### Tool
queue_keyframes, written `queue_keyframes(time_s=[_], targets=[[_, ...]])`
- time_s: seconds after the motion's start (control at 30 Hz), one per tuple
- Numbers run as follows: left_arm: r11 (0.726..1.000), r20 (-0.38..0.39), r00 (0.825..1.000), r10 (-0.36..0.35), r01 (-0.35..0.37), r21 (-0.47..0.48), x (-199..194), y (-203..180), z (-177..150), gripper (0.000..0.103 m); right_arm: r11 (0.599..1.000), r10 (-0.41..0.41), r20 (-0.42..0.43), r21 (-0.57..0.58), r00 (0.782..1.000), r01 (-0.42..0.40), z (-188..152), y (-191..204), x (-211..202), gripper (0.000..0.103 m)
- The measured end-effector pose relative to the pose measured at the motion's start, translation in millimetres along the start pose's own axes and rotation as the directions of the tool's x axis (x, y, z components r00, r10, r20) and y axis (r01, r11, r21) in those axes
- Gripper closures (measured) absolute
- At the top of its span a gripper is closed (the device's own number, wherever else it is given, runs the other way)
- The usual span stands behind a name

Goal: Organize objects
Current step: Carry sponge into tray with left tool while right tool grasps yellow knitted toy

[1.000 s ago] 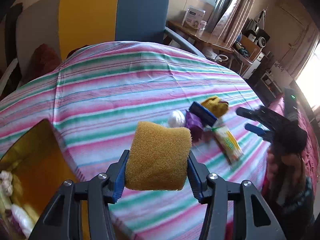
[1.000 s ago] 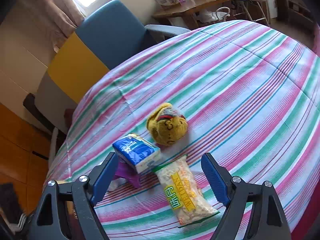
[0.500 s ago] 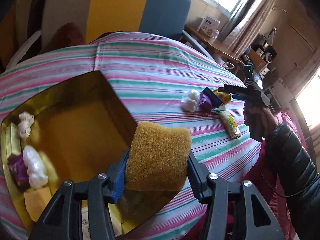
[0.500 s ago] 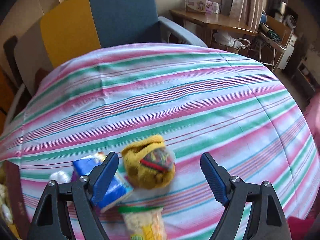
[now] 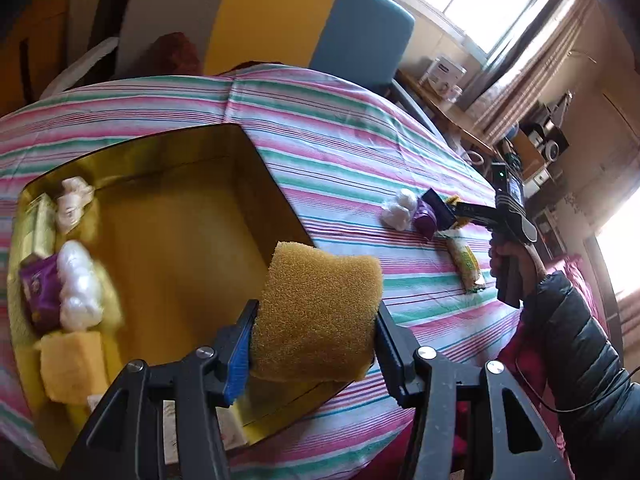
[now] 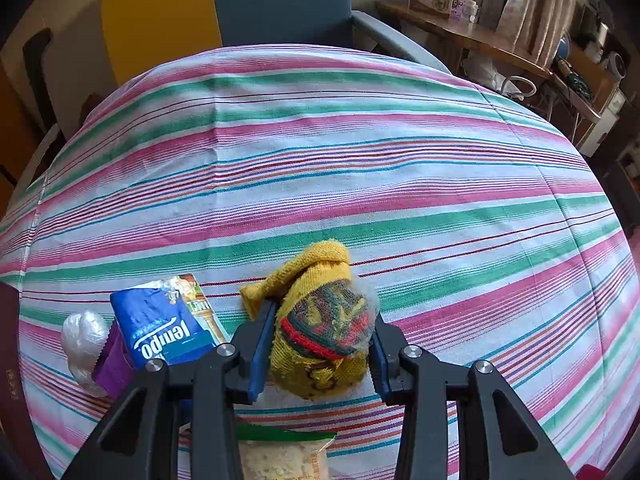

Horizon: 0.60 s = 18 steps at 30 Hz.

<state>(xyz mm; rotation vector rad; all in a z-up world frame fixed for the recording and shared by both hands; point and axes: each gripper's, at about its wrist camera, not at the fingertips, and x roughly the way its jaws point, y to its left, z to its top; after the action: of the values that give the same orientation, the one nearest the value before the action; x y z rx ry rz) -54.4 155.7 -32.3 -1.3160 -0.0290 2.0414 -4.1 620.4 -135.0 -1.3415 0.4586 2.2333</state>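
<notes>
Yellow sponge in left hand-held gripper

The snack bag runs off the bottom edge of the right wrist view, the purple packet lies mostly hidden under the tissue pack, and the box contents look blurred.

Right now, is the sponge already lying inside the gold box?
No, the sponge is clamped between the left gripper pads, held above the gold box near its edge, not lying inside it.
</notes>
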Motion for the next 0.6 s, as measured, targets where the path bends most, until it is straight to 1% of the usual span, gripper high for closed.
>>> queue_keyframes(time_s=[0.17,0.23,0.3,0.4,0.47,0.53,0.6], targets=[[0.997,0.052,0.997,0.056,-0.053,-0.053,-27.8,23.4,-9.0,0.049,1.0,-0.003,-0.001,-0.011,1.0,0.003,2.0,-1.9,1.7,0.062],[0.993,0.082,0.992,0.094,-0.087,-0.084,-41.6,39.0,-11.5,0.049,1.0,0.001,-0.007,-0.007,1.0,-0.001,2.6,-3.6,2.7,0.062],[0.982,0.105,0.985,0.137,-0.122,-0.141,-54.0,59.4,-11.5,0.049,1.0,-0.003,-0.011,-0.013,1.0,0.003,4.2,-3.7,3.6,0.062],[0.964,0.12,0.98,0.161,-0.13,-0.232,-63.4,89.5,-4.3,0.049,1.0,-0.012,-0.014,-0.021,1.0,0.012,3.6,-2.0,3.4,0.062],[0.952,0.124,0.979,0.163,-0.122,-0.282,-62.4,105.3,6.8,0.049,1.0,-0.013,-0.014,-0.022,1.0,0.013,3.5,-2.2,3.1,0.062],[0.948,0.12,0.98,0.159,-0.117,-0.295,-54.7,114.3,18.2,0.049,1.0,-0.017,-0.013,-0.026,1.0,0.017,2.2,0.2,1.9,0.061],[0.942,0.1,0.981,0.164,-0.126,-0.311,-39.4,123.9,33.3,0.049,0.999,-0.02,-0.012,-0.029,1.0,0.02,1.9,1.2,1.3,0.061]])
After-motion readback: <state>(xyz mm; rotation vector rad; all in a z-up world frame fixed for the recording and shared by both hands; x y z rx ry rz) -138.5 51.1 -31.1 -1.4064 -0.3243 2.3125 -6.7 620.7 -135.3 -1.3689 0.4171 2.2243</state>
